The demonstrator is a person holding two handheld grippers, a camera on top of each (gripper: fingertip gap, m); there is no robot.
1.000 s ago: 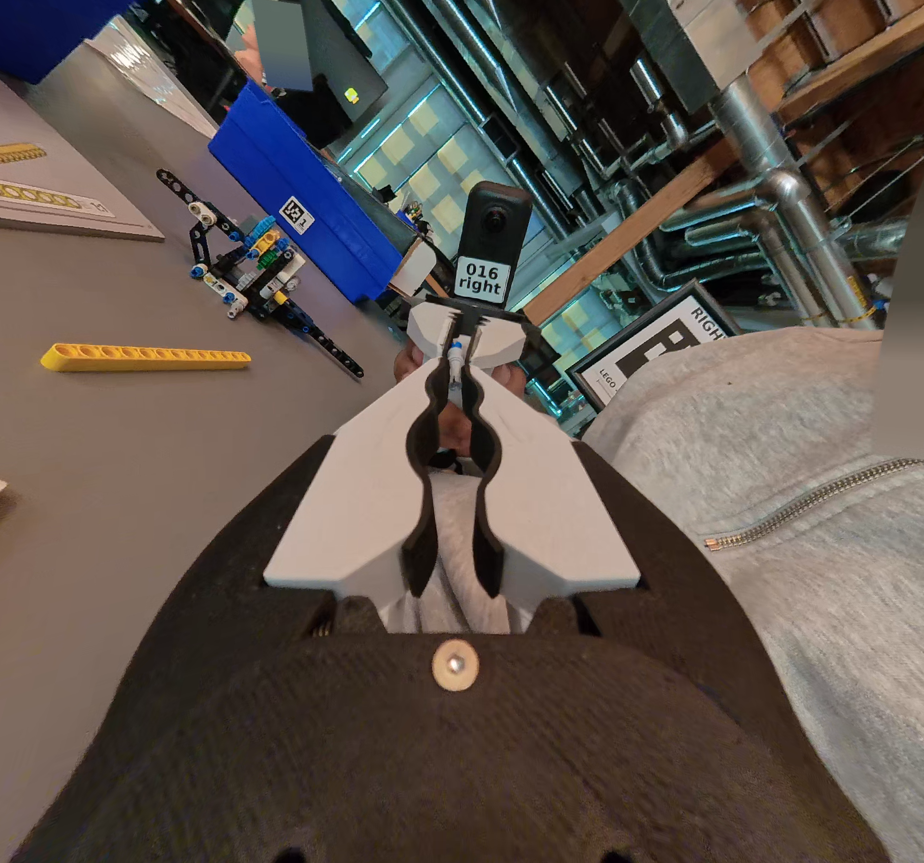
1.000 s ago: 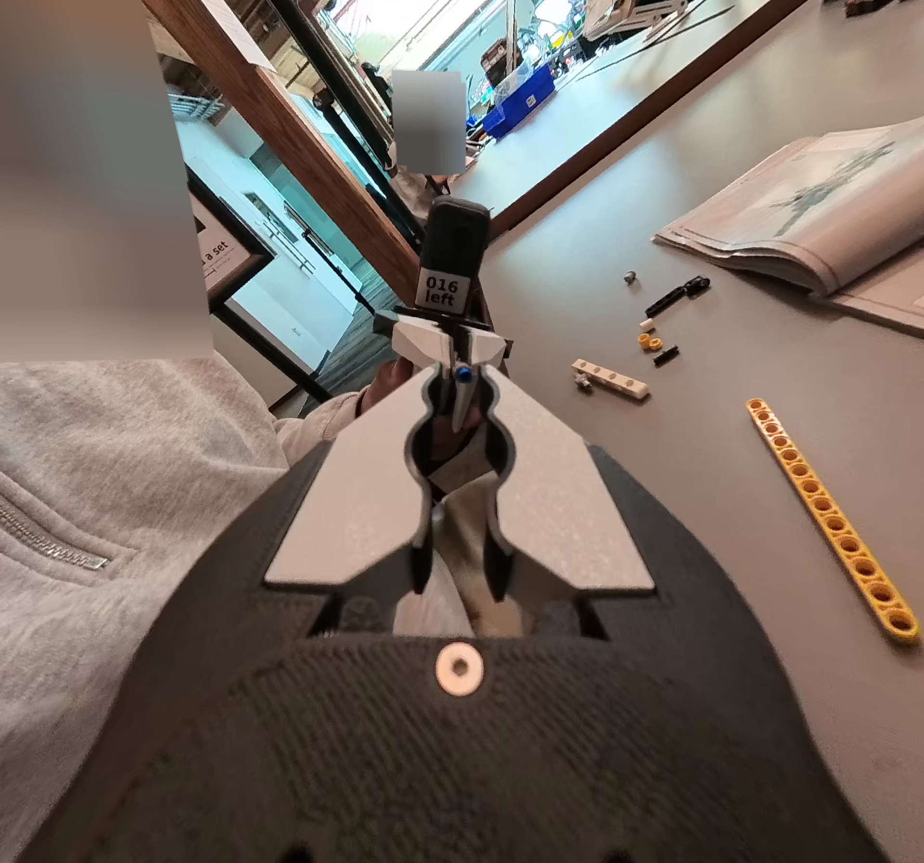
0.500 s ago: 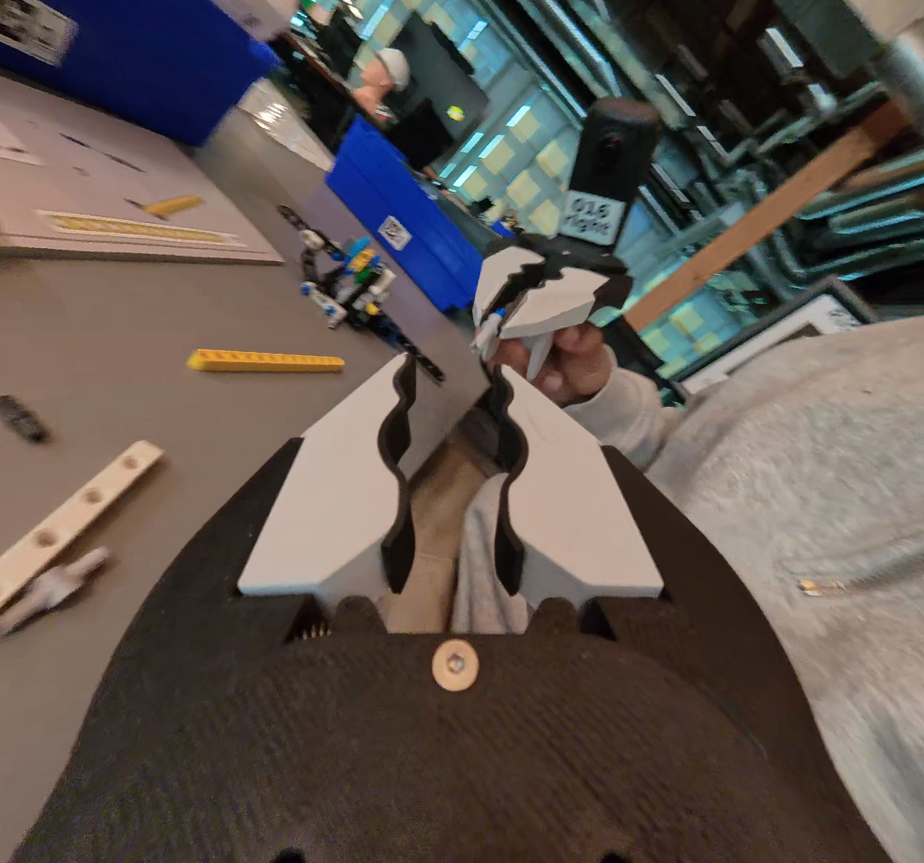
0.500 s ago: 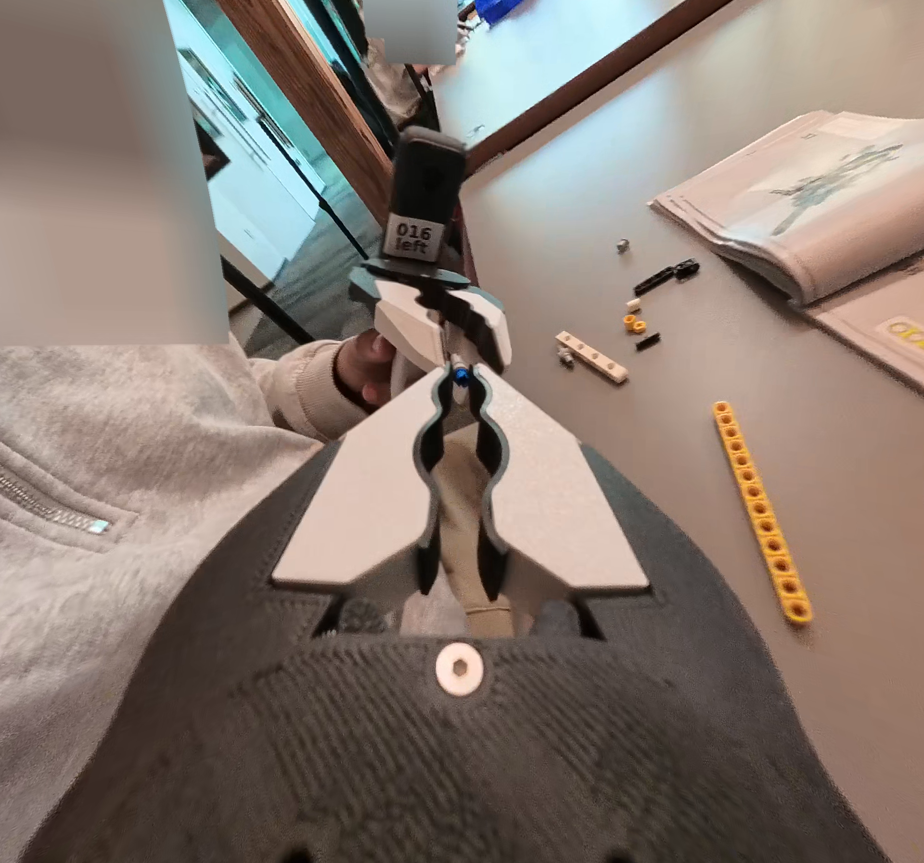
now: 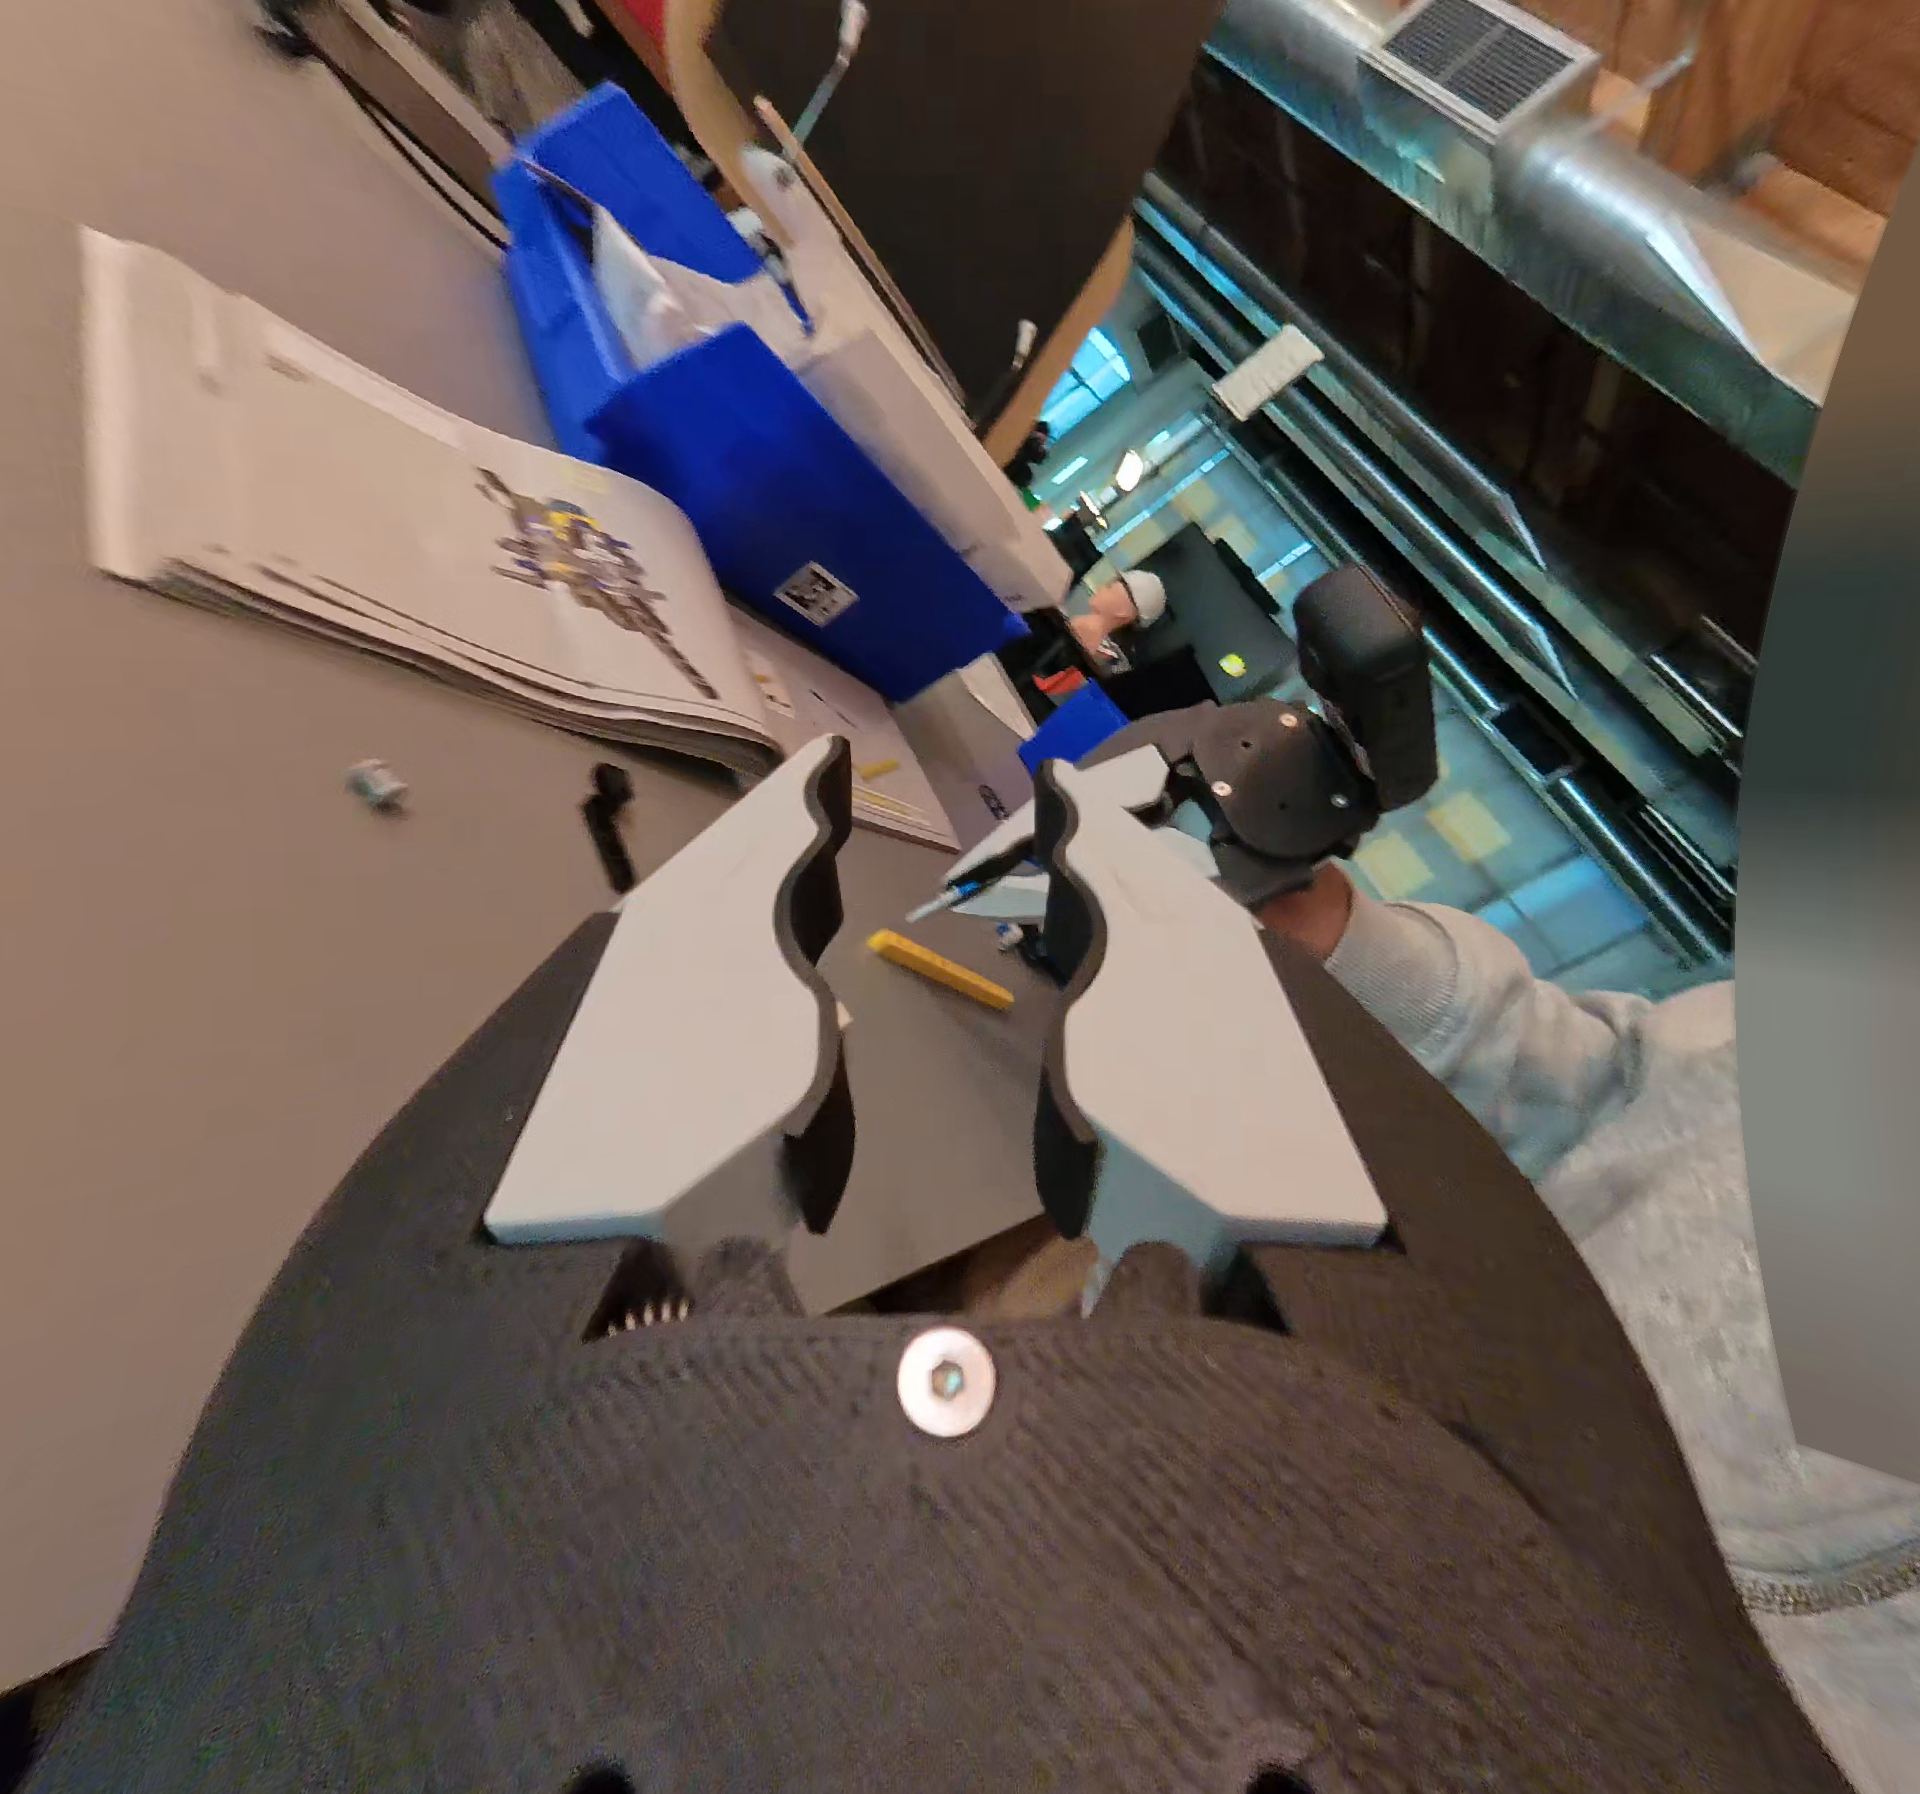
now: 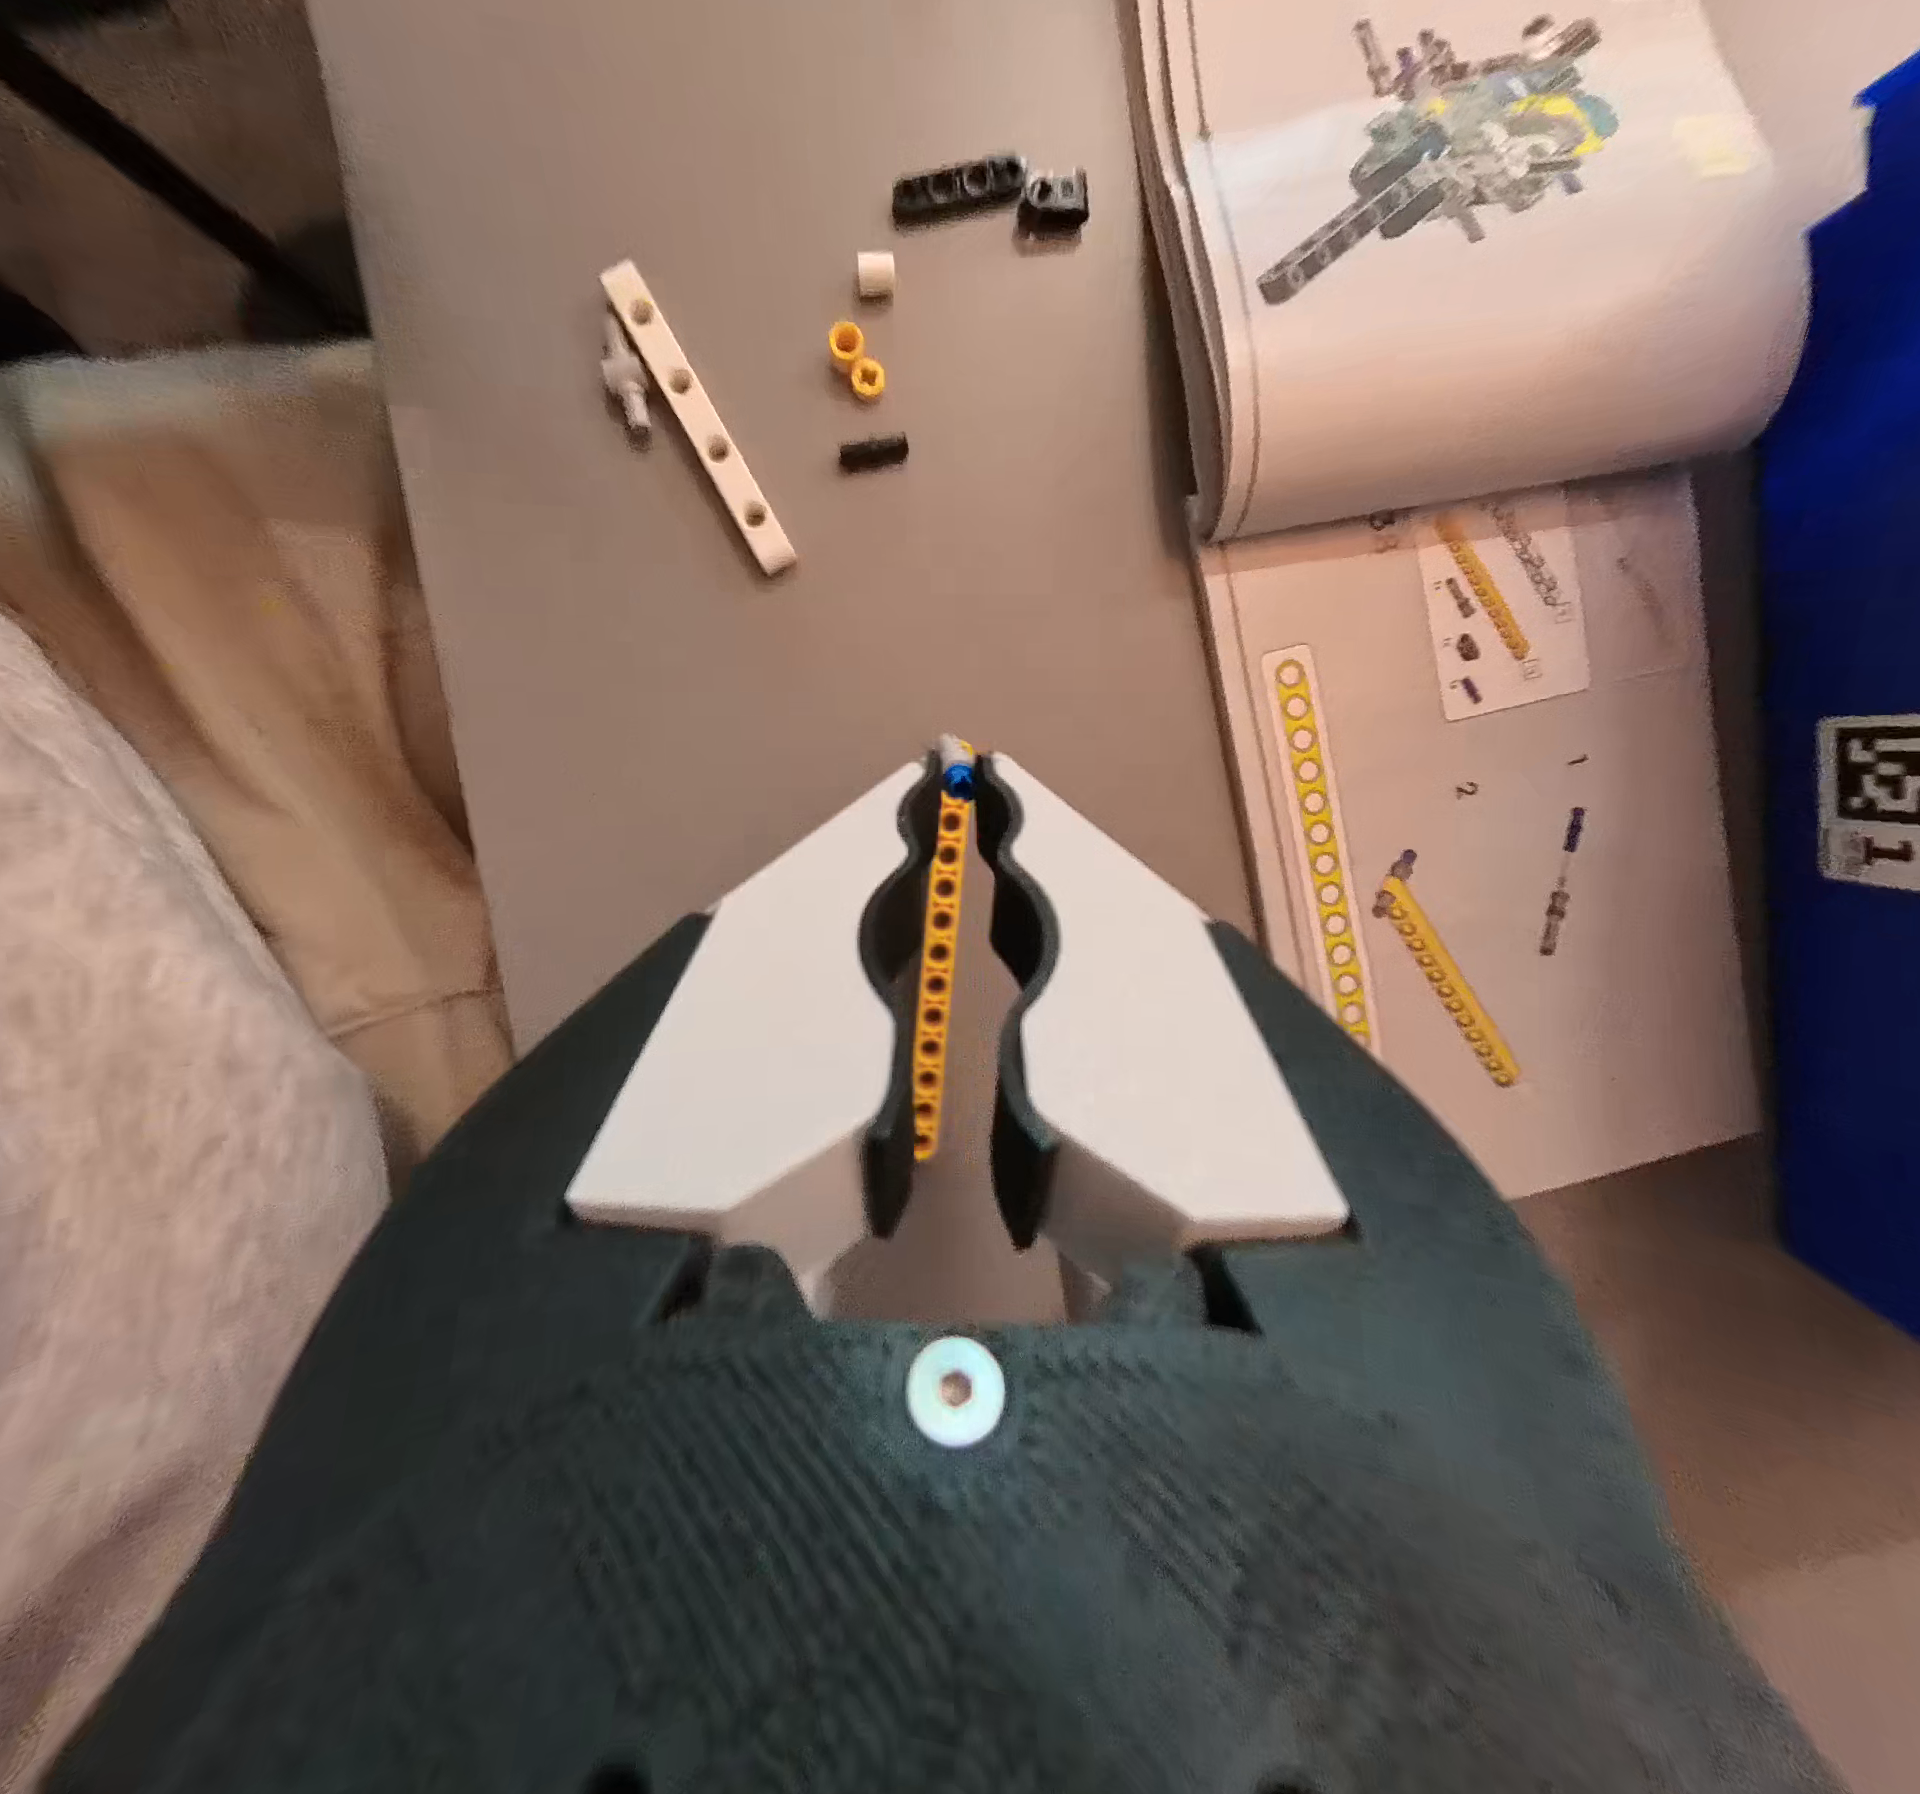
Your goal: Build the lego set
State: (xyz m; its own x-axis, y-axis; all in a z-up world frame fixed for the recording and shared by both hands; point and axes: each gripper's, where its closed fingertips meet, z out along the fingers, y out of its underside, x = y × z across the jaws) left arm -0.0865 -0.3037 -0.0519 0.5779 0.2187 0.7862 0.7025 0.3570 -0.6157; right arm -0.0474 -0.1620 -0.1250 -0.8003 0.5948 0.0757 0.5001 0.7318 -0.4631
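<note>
My right gripper point(image 6: 954, 765) is shut on a small blue and grey pin point(image 6: 952, 759) at its fingertips. It points down at the grey table, and a long yellow beam point(image 6: 940, 965) lies on the table beneath it, seen through the gap between its fingers. In the left wrist view the right gripper point(image 5: 951, 897) hovers with the pin point(image 5: 932, 905) just above the yellow beam point(image 5: 940, 967). My left gripper point(image 5: 940, 773) is open and empty, held a little back from them.
A white beam point(image 6: 696, 414), a grey pin point(image 6: 623, 373), orange bushes point(image 6: 857, 357), a white bush point(image 6: 876, 274) and black pieces point(image 6: 956, 186) lie on the table. The open instruction booklet point(image 6: 1455, 186) and a blue bin point(image 6: 1849, 705) are to the right.
My left gripper let go of the pin, opened wide and drew back. My right gripper kept the pin and swung down over the yellow beam on the table.
</note>
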